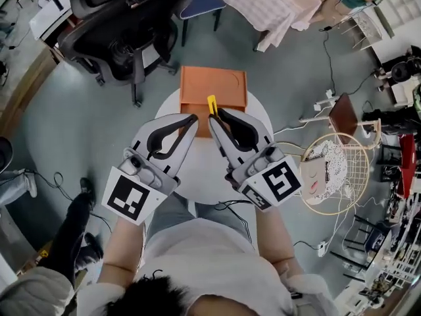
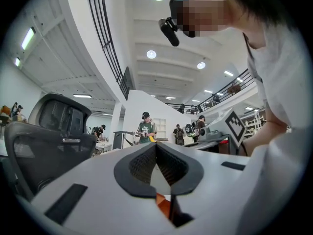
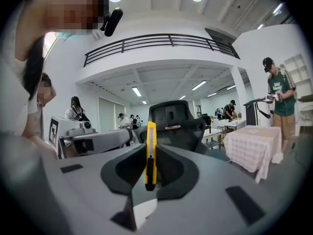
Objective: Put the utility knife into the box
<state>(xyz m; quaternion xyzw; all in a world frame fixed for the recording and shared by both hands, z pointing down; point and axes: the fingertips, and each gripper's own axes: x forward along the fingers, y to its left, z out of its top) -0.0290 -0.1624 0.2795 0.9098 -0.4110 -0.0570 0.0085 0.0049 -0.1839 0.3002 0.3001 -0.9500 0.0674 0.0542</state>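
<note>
A yellow utility knife (image 1: 212, 105) stands upright between the jaws of my right gripper (image 1: 215, 115), which is shut on it above the near edge of the orange box (image 1: 214, 89). In the right gripper view the knife (image 3: 151, 153) rises vertically from the clamped jaws. My left gripper (image 1: 193, 118) hovers just to the left over the round white table (image 1: 198, 170), its jaws closed with nothing between them. In the left gripper view the left gripper's (image 2: 156, 146) dark pads meet at the tip, and a sliver of orange box (image 2: 164, 204) shows below.
A black office chair (image 1: 122, 25) stands behind the table to the left. A round wire stool (image 1: 332, 173) with a patterned cushion sits to the right, with cables on the floor. A cloth-covered table (image 1: 270, 2) is at the back.
</note>
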